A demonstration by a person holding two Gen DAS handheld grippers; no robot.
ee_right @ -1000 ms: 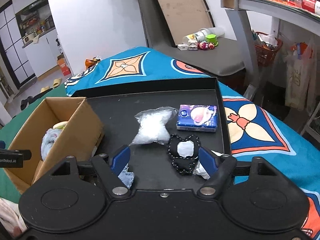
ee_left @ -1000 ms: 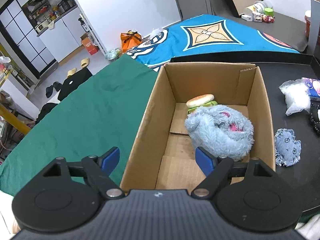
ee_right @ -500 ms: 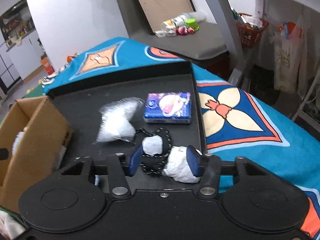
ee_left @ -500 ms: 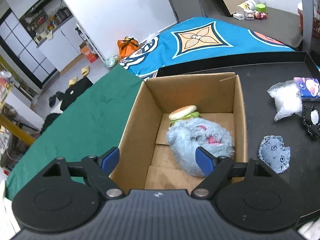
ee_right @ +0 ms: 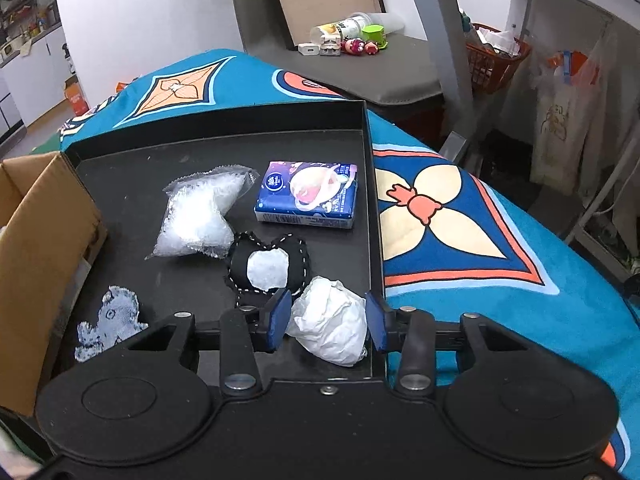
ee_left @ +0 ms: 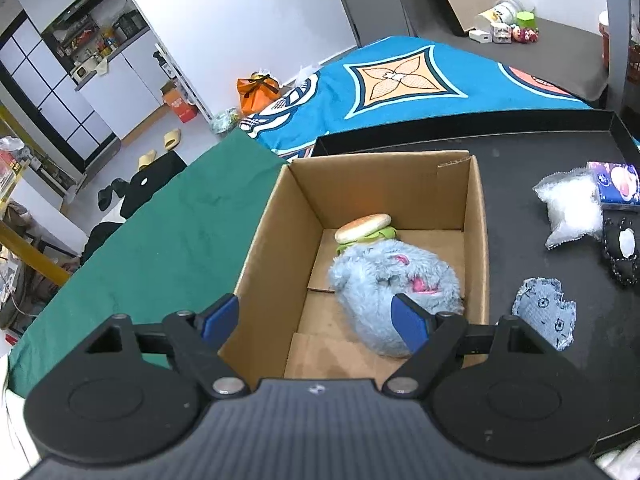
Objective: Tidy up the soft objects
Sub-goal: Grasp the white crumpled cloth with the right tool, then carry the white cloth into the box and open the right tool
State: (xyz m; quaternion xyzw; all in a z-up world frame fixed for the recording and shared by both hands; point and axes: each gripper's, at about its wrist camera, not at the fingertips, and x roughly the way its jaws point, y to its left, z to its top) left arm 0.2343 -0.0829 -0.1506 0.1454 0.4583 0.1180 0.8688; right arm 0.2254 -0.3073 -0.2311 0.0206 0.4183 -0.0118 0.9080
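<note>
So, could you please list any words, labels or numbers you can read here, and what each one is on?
None can be read with confidence.
Blue tissue pack: small white logo and a line of print along its front edge, both too small.
Bottle lying on the grey bench: label blurred.
Orange box on the floor: markings illegible.

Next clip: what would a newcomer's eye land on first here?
Probably the fluffy blue plush toy filling the open cardboard box, against a small toy burger. Next, the right gripper, its blue pads flanking a crumpled white paper wad at the near right corner of the black tray.
</note>
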